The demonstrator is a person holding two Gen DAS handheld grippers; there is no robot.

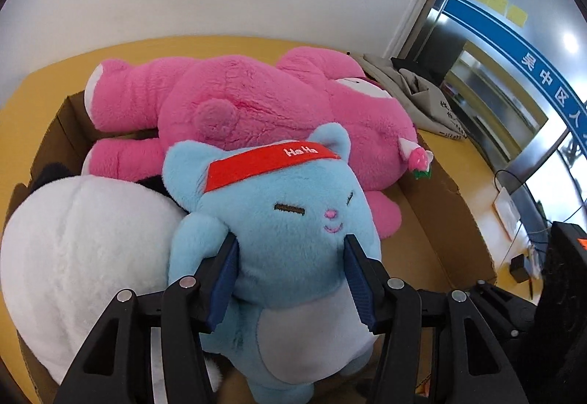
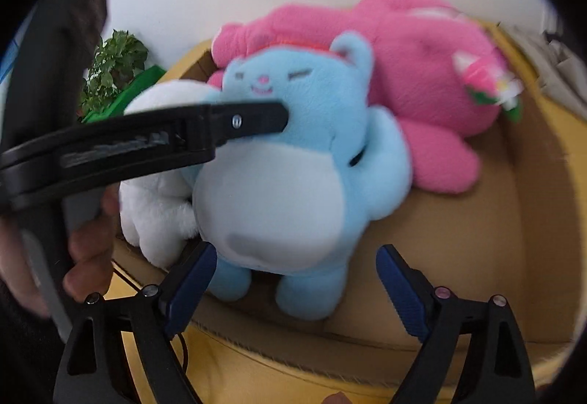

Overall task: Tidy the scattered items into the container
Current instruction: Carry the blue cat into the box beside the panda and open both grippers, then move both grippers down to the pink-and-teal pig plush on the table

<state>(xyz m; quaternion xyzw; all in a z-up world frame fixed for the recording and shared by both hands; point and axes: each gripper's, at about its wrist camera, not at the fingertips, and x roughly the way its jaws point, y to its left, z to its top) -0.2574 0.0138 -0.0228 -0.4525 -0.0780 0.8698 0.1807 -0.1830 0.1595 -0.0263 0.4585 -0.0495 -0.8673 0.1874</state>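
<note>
My left gripper (image 1: 291, 272) is shut on a blue plush cat (image 1: 290, 217) with a red headband, its blue pads pressed into the sides below the face. The cat hangs over an open cardboard box (image 1: 451, 220). Inside lie a big pink plush bear (image 1: 256, 99) and a white plush (image 1: 84, 246). In the right wrist view the blue cat (image 2: 293, 176) faces me, one left-gripper finger (image 2: 253, 118) against its cheek. My right gripper (image 2: 293, 279) stands open around the cat's feet, the right pad clearly apart from them. The pink bear (image 2: 414, 74) lies behind.
The box stands on a yellow tabletop (image 2: 293, 378) by a white wall. A grey cloth bag (image 1: 422, 92) lies beyond the box's right end. Cables and black devices (image 1: 521, 268) sit to the right. A green plant (image 2: 113, 63) stands at the left, and a person's hand (image 2: 91, 257) grips the left tool.
</note>
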